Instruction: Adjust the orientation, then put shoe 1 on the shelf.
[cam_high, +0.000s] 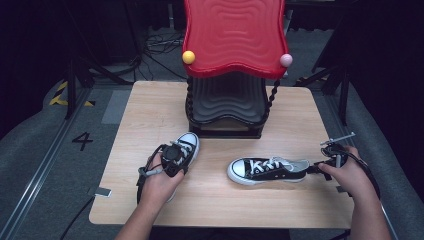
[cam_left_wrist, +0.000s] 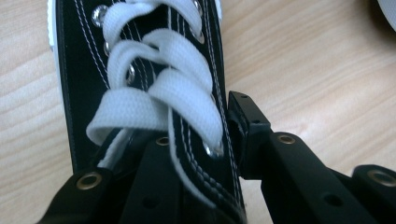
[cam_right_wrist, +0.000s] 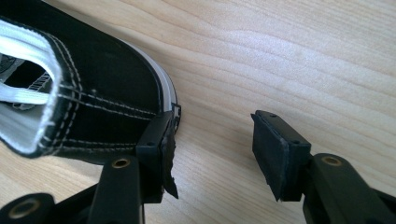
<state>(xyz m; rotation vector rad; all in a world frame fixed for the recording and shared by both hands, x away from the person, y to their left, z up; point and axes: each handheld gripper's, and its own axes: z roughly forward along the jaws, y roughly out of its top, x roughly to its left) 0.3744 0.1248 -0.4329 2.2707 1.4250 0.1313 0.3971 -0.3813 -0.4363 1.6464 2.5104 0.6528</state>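
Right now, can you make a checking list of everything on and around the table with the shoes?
Surface: light wooden table, bare apart from the items below.
Job's things: two black sneakers with white laces; left shoe under the left gripper, right shoe lying sideways, toe to the left.
Clutter: red and black wavy shoe rack at the far edge.
Grippers: left gripper has its jaws around the left shoe's laced top, one pad against its side; right gripper open, one pad touching the right shoe's heel.
Cables: a cable loops from the left gripper; more on the floor behind.
Surroundings: grey floor, dark stands, a painted number four.
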